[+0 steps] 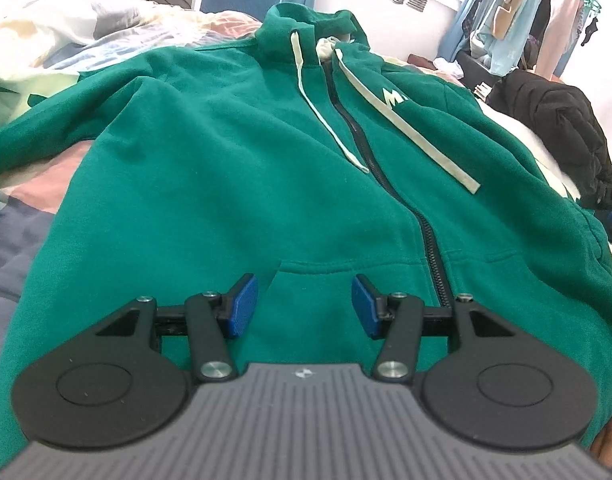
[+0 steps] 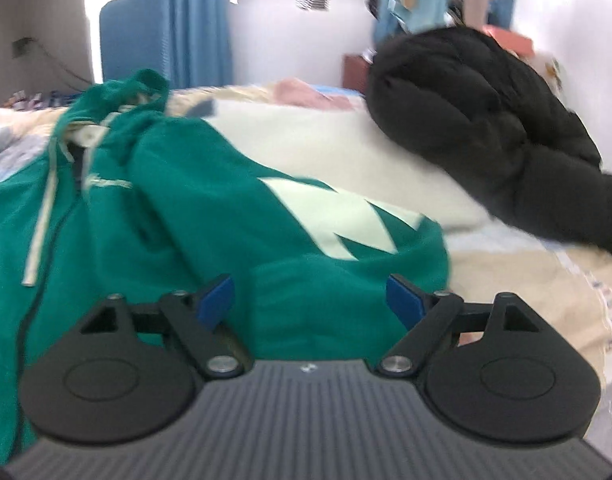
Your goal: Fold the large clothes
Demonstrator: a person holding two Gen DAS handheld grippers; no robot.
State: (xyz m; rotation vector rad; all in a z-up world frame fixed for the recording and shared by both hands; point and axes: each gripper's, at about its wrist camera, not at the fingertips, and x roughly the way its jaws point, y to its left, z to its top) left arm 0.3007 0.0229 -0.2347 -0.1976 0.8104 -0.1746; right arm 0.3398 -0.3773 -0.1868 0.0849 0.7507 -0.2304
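Both tongs are standing apart with nothing clamped: the left tongs [image 1: 305, 306] are hovering over the green zip hoodie [image 1: 234, 184] near its pocket seam, and the right tongs [image 2: 310, 300] are hanging over its folded-in sleeve [image 2: 306, 220], probably just laid across for folding. The hoodie is lying zipped, front up, on the bed [image 2: 526, 276], beside a black jacket [image 2: 486, 128]. Pale angular lettering is showing, unreadable.

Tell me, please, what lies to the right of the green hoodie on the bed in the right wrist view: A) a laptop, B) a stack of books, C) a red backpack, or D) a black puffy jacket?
D: a black puffy jacket lies bunched on the bed to the right of the green hoodie.
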